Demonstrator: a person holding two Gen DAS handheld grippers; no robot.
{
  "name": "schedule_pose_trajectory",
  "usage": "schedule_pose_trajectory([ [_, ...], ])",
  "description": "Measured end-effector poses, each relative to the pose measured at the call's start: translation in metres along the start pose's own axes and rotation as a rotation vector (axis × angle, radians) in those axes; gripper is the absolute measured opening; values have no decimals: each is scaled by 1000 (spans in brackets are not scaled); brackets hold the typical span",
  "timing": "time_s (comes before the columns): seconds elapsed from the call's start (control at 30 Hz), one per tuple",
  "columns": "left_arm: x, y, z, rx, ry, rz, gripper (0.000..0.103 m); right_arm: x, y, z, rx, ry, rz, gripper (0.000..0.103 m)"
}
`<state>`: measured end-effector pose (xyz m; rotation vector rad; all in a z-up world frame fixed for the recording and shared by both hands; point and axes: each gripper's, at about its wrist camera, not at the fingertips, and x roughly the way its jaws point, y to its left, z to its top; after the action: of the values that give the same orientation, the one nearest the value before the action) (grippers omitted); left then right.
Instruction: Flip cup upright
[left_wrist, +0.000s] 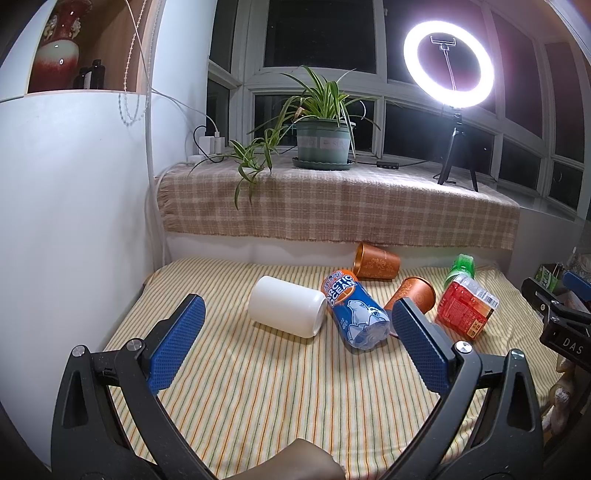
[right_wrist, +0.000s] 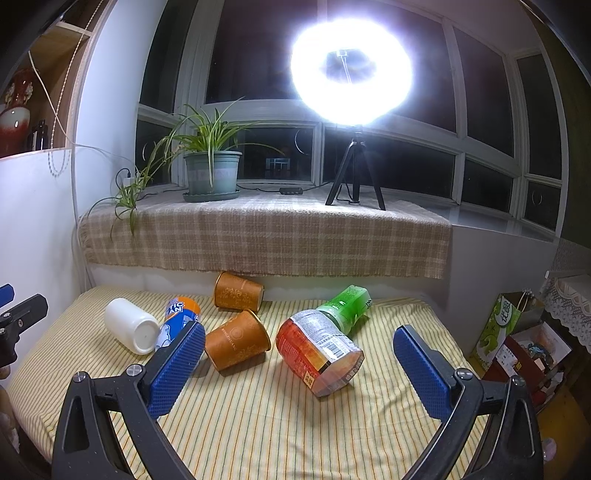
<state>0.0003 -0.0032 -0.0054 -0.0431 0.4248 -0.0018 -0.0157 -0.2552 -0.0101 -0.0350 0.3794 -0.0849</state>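
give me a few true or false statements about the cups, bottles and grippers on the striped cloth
1. The white cup lies on its side. True.
2. Both orange cups stand upright. False: the near orange cup and the far orange cup both lie tipped over.
3. The left hand-held gripper is shut on the white cup. False: its jaws are wide open and hold nothing.
4. The right hand-held gripper is open and empty. True.
5. The Arctic Ocean bottle lies beside the white cup. True.
6. The green-capped bottle stands on the windowsill. False: it lies on the striped cloth by the red-labelled bottle.
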Motion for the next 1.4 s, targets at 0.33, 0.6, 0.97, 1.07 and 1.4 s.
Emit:
schedule_pose_trajectory([
  [0.33,0,0,0,0,0,1,103,1,1,0,-2,5,1,103],
  [0.6,0,0,0,0,2,0,103,1,1,0,-1,6,1,103],
  [0.97,-1,-1,-1,0,2,0,103,1,2,-1,-1,7,2,103],
  [1.07,0,-1,0,-1,2,0,103,1,1,0,-2,8,2,103],
  [1.4,-2,0,-4,-8,6,2,103,7,9,-5,-9,22,18,103],
])
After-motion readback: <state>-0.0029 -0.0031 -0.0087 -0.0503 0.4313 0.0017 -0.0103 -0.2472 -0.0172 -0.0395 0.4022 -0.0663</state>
